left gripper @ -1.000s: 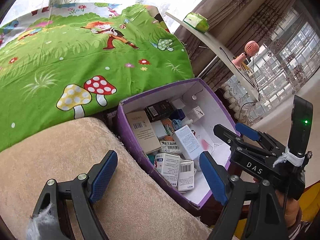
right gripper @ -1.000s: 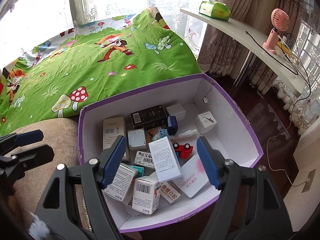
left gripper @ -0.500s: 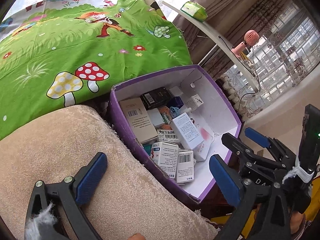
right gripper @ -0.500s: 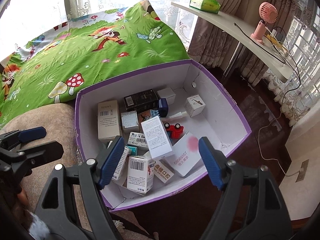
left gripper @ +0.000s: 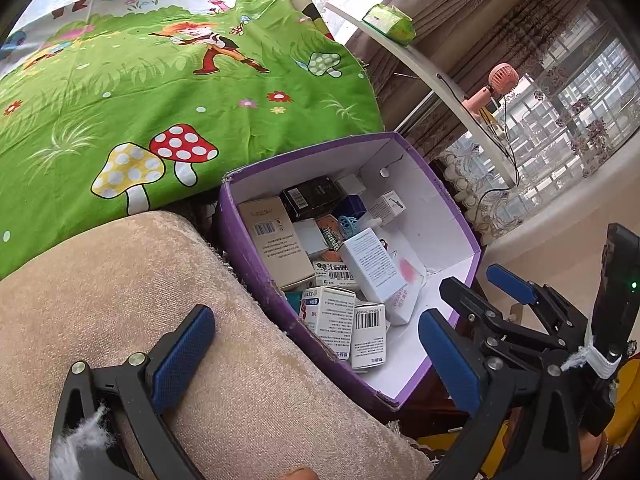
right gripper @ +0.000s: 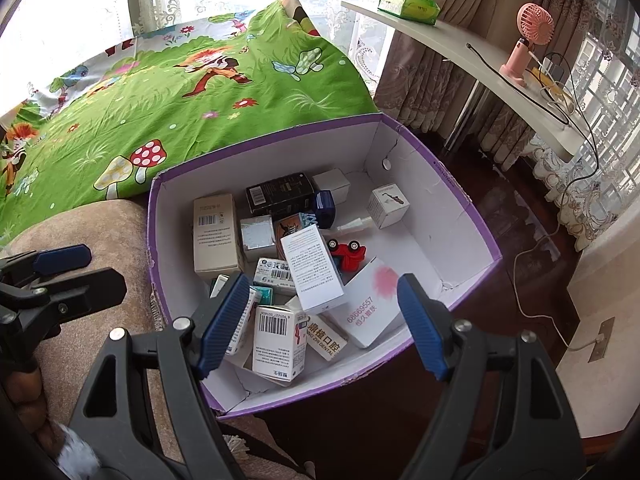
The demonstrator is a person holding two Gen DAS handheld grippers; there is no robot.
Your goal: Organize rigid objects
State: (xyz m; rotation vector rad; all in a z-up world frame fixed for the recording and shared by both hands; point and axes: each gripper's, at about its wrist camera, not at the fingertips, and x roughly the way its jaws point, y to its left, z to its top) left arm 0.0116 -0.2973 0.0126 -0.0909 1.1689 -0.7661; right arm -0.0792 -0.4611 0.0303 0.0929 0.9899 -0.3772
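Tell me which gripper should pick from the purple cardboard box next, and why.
Right, probably. The right gripper hangs open directly over the small cartons in the purple cardboard box, while the left gripper, also open and empty, straddles the beige cushion and the box's near wall.

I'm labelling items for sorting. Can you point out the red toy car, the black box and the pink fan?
Red toy car (right gripper: 347, 255), right wrist view, its body.
Black box (right gripper: 281, 192), right wrist view, top face.
Pink fan (right gripper: 535, 25), right wrist view, round grille.
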